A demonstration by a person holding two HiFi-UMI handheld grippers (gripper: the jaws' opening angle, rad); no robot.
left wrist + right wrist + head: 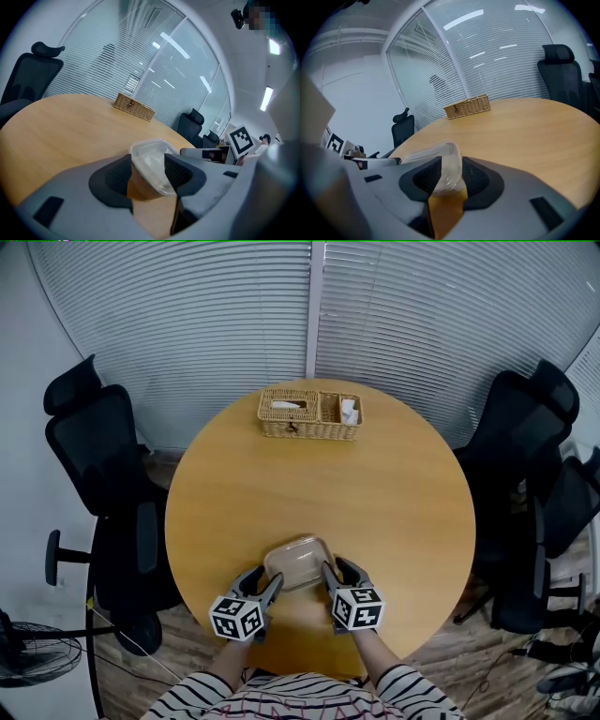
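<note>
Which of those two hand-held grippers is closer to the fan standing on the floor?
Left. The left hand-held gripper clamps the clear container on its side toward the fan; the right hand-held gripper clamps its far side.

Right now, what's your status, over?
Left gripper and right gripper both shut on clear container. It sits at near edge of table. Wicker basket far side, well clear.

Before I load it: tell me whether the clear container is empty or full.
Empty: the clear container shows only bare plastic, with the table visible through it.

An office meeting room — round wooden table [394, 493], black swivel chairs [98, 456], blind-covered glass walls [422, 315].
</note>
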